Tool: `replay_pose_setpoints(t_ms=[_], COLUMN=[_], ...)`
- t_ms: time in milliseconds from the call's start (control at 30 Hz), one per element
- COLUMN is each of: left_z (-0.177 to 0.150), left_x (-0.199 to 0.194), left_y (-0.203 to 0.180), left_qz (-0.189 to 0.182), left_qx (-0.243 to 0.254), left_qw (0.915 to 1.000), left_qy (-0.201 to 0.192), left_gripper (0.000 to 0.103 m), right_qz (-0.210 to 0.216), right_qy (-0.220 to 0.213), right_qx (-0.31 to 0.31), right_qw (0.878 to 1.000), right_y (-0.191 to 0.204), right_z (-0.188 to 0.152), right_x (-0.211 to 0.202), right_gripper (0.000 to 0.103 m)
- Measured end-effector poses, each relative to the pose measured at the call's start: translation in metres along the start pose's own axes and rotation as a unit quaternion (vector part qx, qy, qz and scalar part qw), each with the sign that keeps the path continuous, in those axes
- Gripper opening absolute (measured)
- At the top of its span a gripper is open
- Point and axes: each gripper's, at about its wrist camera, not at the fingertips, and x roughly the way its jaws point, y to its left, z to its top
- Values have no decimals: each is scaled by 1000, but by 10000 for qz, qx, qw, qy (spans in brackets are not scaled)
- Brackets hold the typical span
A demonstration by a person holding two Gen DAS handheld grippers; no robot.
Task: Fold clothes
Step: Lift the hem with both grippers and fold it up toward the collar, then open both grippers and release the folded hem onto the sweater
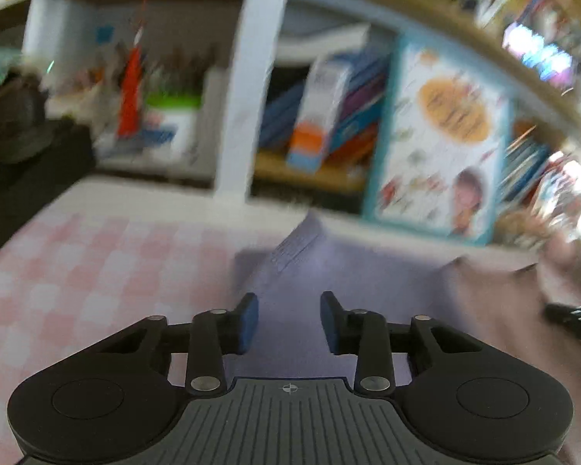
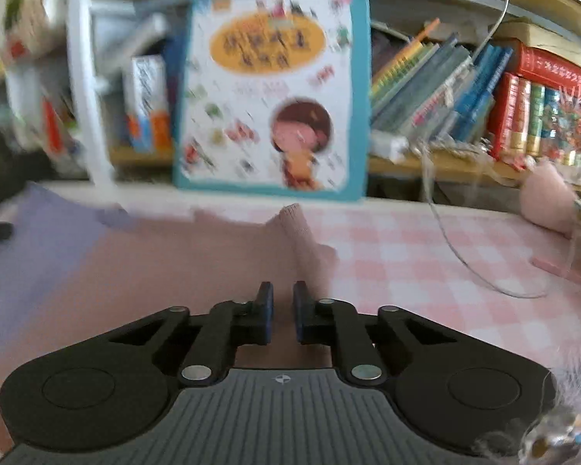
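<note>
Clothes lie flat on a pink-checked tablecloth (image 1: 77, 255) — a lilac garment (image 1: 329, 271) spreads under and ahead of the left gripper (image 1: 289, 321), whose jaws stand apart and empty, apparently poised to take an edge. To its right, a dusty-pink garment (image 2: 174, 263) lies beneath the right gripper (image 2: 282, 312); these jaws are nearly closed, and blur hides whether cloth is pinched. A sleeve (image 2: 302, 232) juts ahead. Beyond — a picture book (image 2: 271, 89).
</note>
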Motion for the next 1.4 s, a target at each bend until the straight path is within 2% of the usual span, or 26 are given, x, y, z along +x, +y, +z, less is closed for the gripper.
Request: replay_pose_setpoints(t_ms=[100, 133, 200, 267, 300, 400, 467, 500, 533, 567, 600, 633, 700, 800, 867, 933, 1033, 1100, 1167, 1200, 1300, 1333, 1400], left_z=[0, 1, 3, 3, 2, 0, -2, -3, -3, -2, -2, -2, -1, 5, 6, 3, -1, 2, 2, 2, 0, -2, -5], left_x=[-3, -6, -11, -16, -18, -9, -2, 0, -1, -2, -4, -7, -14, -32, -32, -19, -7, -8, -8, -7, -3, -1, 2], left_y=[8, 9, 6, 2, -1, -6, -5, -4, -1, 2, 4, 6, 10, 21, 27, 28, 24, 24, 28, 30, 34, 34, 33], left_qz=[-70, -89, -48, 108, 188, 477, 544, 525, 432, 288, 170, 106, -47, -475, -420, -261, -173, -206, -292, -294, -353, -425, -550], left_qx=[-192, -231, -85, 193, 340, 622, 670, 658, 588, 486, 415, 406, 344, -179, -334, -333, -185, -226, -400, -449, -582, -625, -685], left_qw=[9998, 9996, 9996, 9989, 9981, 9965, 9962, 9964, 9973, 9984, 9990, 9990, 9990, 9968, 9970, 9989, 9997, 9995, 9987, 9985, 9977, 9971, 9961], left_qy=[-63, -114, -273, -424, -475, -276, -114, -72, -70, -58, -73, -140, -296, -619, -566, -220, -27, -56, -73, -69, -15, 26, 77], left_gripper=[24, 27, 30, 44, 46, 46, 45, 44, 38, 21, 15, 4, 4, 4, 4, 5, 7, 15, 36, 38, 38, 38, 38], right_qz=[87, 137, 191, 281, 320, 360, 337, 297, 256, 197, 141, 86, -25, 48, 74, 91, 121, 162, 223, 254, 360, 428, 568], right_qy=[20, 8, -14, -68, -74, -28, -6, 1, 9, -3, 0, 4, 11, 44, 63, 83, 101, 114, 136, 157, 221, 235, 263], right_qx=[316, 406, 528, 747, 806, 842, 787, 743, 699, 650, 649, 650, 653, 773, 812, 814, 842, 916, 1052, 1128, 1270, 1320, 1421], right_qw=[9995, 9991, 9984, 9968, 9962, 9958, 9963, 9968, 9972, 9977, 9978, 9978, 9979, 9970, 9966, 9966, 9963, 9956, 9941, 9932, 9910, 9900, 9879], right_y=[-13, -16, -19, -24, -26, -28, -27, -26, -25, -25, -26, -27, -29, -34, -35, -35, -36, -38, -41, -43, -48, -48, -49], right_z=[-3, -4, -5, -4, -4, -3, -3, -3, -3, -2, -3, -4, -5, -6, -7, -8, -8, -7, -7, -7, -8, -8, -8], right_x=[3, 2, -1, -6, -8, -10, -11, -11, -12, -12, -12, -11, -10, -8, -7, -6, -6, -6, -7, -7, -10, -10, -11], right_gripper=[5, 5, 5, 6, 7, 9, 9, 9, 9, 9, 9, 9, 9, 10, 10, 10, 10, 10, 15, 17, 35, 38, 38])
